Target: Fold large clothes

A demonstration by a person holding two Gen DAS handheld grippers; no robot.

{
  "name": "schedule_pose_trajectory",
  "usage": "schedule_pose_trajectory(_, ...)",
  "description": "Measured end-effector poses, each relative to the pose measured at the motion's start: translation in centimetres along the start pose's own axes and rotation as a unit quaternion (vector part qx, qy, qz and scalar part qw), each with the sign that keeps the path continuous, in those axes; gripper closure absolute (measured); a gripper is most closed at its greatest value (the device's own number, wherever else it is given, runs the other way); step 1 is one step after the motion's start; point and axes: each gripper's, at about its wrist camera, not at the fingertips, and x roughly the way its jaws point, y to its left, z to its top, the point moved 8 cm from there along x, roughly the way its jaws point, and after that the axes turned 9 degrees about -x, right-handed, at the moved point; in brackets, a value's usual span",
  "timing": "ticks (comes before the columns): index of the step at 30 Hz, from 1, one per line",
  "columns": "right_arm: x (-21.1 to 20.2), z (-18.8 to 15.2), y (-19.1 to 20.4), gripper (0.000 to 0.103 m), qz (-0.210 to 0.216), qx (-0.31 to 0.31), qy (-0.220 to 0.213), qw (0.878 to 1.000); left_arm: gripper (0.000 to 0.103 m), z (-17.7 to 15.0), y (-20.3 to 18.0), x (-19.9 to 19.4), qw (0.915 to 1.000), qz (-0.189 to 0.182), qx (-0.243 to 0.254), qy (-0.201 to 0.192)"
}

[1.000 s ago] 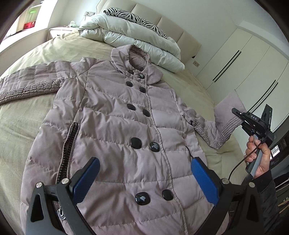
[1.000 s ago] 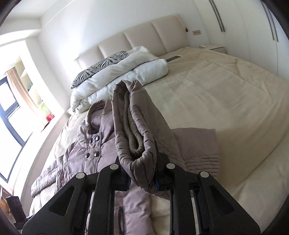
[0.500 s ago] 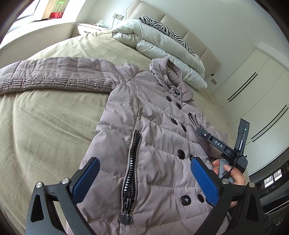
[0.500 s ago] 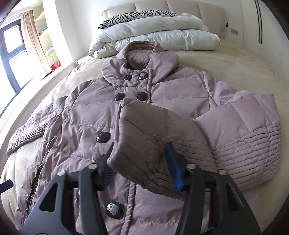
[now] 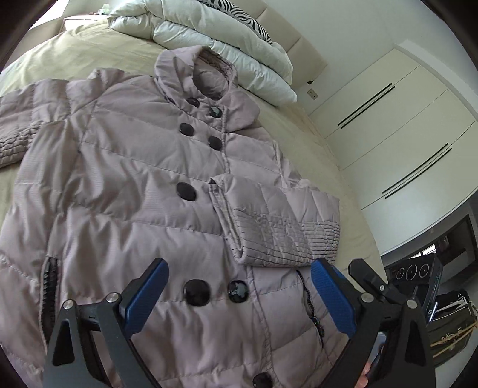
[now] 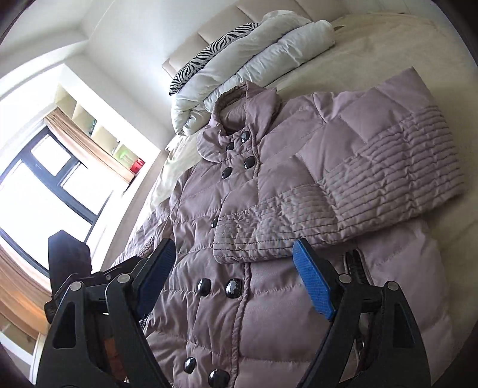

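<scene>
Both the left tongs (image 5: 239, 295) and the right tongs (image 6: 233, 274) hover released above the mauve quilted puffer coat (image 5: 134, 194). The right tongs have let go of the ribbed-cuffed sleeve (image 6: 343, 191), which now lies folded across the coat's chest. The coat lies flat, front up, mid-bed (image 5: 313, 140), collar toward the headboard edge.

1. Mauve quilted coat (image 5: 125, 185) lies flat, front up, on the beige bed (image 5: 316, 149), collar toward the headboard.
2. Double row of dark buttons (image 5: 185, 191) runs down its front.
3. One sleeve (image 5: 277, 226) is folded across the chest, ribbed cuff end near the button line.
4. Other sleeve (image 5: 18, 131) stretches out toward the left edge of the frame.
5. Left gripper (image 5: 239, 298) hovers over the lower coat, blue pads (image 5: 333, 298) wide apart, nothing between them.
6. Part of a second black gripper frame (image 5: 373, 283) shows just beside it, state unclear.
7. White duvet (image 5: 227, 44) and zebra pillow (image 5: 254, 21) are piled by the headboard.
8. White wardrobe doors (image 5: 397, 134) at right.
</scene>
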Motion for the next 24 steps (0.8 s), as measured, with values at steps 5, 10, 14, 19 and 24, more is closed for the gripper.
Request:
schedule_pose_trajectory(5, -1.9, -1.5, -3.8, 0.022, 0.012, 0.045, -0.002, 0.999, 0.021, 0.8, -1.0, 6.4, 0.9965, 0.000, -0.035, 0.076)
schedule_pose_trajectory(10, -2.0, -3.5, -7.6, 0.022, 0.020, 0.099, 0.004, 0.995, 0.030, 1.4, -1.0, 8.7, 0.9939, -0.007, -0.059, 0.093)
schedule_pose_trajectory(14, -1.7, -4.2, -8.5, 0.022, 0.025, 0.108, 0.004, 0.994, 0.060, 1.5, -0.8, 10.1, 0.9933, 0.020, -0.056, 0.099)
schedule_pose_trajectory(19, -2.2, -4.3, -8.8, 0.022, 0.040, 0.123, -0.001, 0.992, 0.082, 2.6, -1.2, 9.6, 0.9939, 0.011, -0.063, 0.091)
schedule_pose_trajectory(24, -3.2, -3.5, -10.1, 0.022, 0.056, 0.174, -0.022, 0.983, 0.085, 6.4, -4.1, 4.4, 0.9984, -0.022, -0.041, 0.033)
